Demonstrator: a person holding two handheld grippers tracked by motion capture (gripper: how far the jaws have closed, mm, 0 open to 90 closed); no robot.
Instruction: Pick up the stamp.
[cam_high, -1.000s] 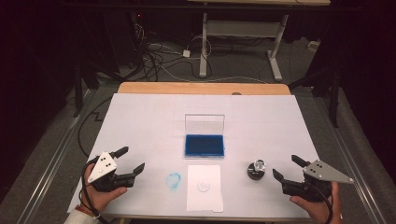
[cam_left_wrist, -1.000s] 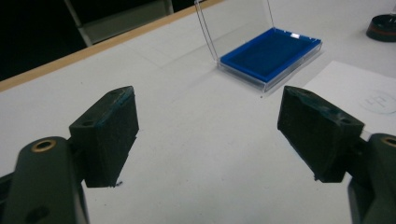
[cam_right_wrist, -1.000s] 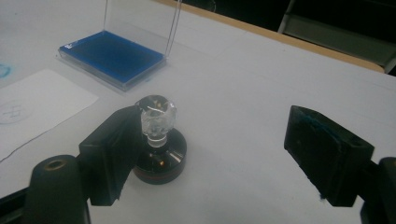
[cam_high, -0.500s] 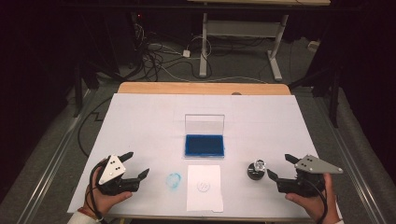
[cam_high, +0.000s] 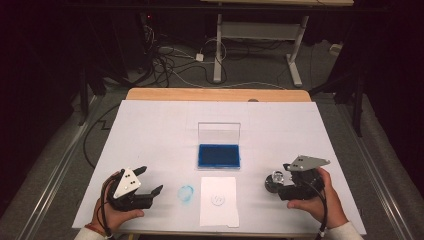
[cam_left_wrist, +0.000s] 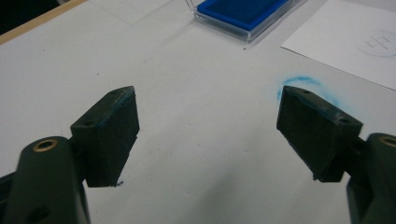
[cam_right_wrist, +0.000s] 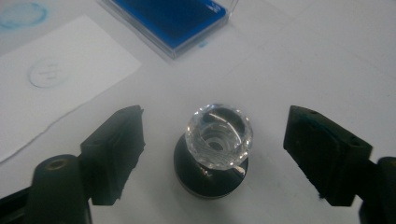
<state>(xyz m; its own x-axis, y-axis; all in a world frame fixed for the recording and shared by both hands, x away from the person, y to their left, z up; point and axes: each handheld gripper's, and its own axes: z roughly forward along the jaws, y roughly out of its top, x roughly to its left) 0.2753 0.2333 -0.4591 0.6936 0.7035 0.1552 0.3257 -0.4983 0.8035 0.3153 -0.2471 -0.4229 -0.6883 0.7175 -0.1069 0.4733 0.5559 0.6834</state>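
Observation:
A round stamp with a clear faceted knob and black base (cam_right_wrist: 215, 149) stands upright on the white table cover (cam_high: 150, 135). My right gripper (cam_right_wrist: 212, 154) is open, its jaws on either side of the stamp (cam_high: 274, 182) without touching it. Beyond lies an open blue ink pad (cam_high: 218, 155) with its clear lid raised. A white paper sheet (cam_high: 218, 200) bearing a faint round stamp mark lies at the front centre. My left gripper (cam_high: 150, 181) is open over bare cover at the front left, near a blue ink smudge (cam_high: 185, 193).
The table's wooden far edge (cam_high: 215, 95) shows beyond the white cover. Cables and a desk frame (cam_high: 220, 45) lie on the floor behind. The ink pad (cam_left_wrist: 243, 11) and paper sheet (cam_left_wrist: 355, 42) lie ahead of the left gripper (cam_left_wrist: 208, 126).
My right gripper has moved left toward the stamp until its jaws flank it. My left gripper has drifted right and slightly toward the front edge.

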